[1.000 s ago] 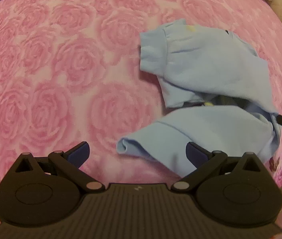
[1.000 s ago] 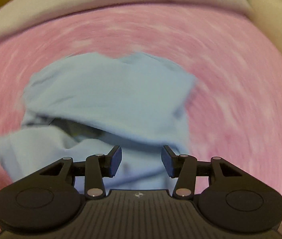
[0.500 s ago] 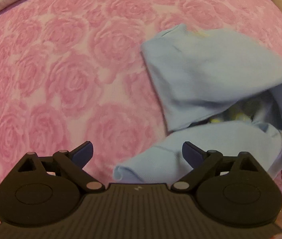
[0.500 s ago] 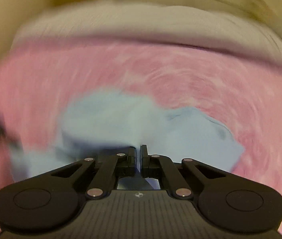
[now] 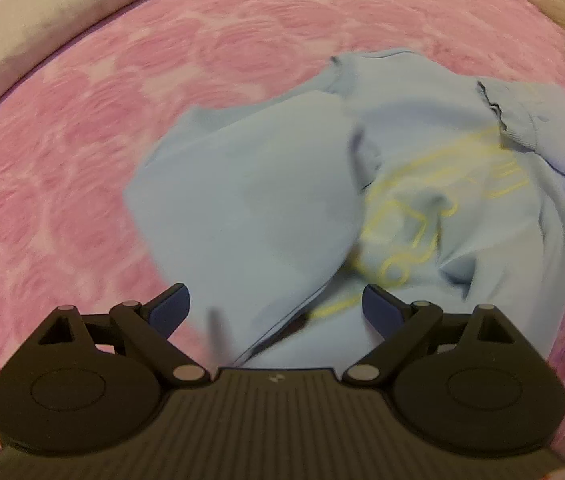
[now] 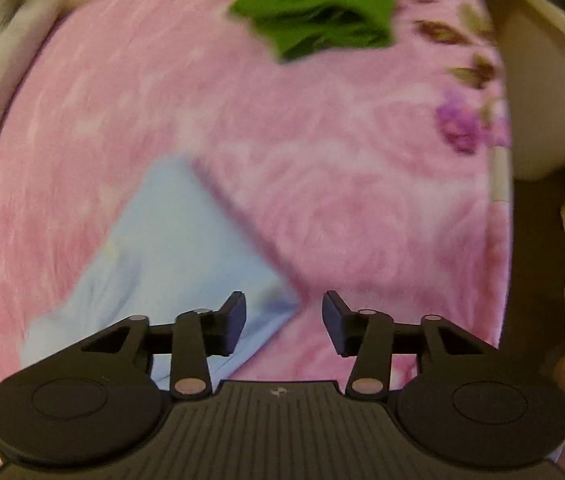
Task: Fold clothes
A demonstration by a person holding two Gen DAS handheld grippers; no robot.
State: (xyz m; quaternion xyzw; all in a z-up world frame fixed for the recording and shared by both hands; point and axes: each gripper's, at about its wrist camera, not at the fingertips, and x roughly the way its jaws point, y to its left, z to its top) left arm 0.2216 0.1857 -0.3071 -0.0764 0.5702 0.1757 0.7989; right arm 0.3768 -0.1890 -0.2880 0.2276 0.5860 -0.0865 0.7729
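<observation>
The light blue shirt [image 5: 322,184] lies spread but rumpled on the pink rose-patterned bed cover [image 5: 82,140], and by the look of it the folding has barely begun: in the left wrist view one large flap is turned over the body so that it hides part of the yellow print [image 5: 414,216], the collar [image 5: 494,112] sits towards the far right, and the fabric around it is bunched, with no clean edges or square outline anywhere. The left claw [image 5: 276,306] hangs just over the near part of the shirt with its jaws spread wide and nothing pinched between them. The right claw [image 6: 284,318] is over the corner of a blue flap [image 6: 186,248]; its jaws are opening, the corner lies below the gap, and the pads do not press on it, so the shirt is free of both claws. A green garment [image 6: 318,4] lies crumpled further off on the bed, well apart from the blue one and seemingly untouched. I would judge that what is left is nearly everything: flattening the blue shirt, bringing in sleeves and sides, folding it down, and then dealing with the green piece
</observation>
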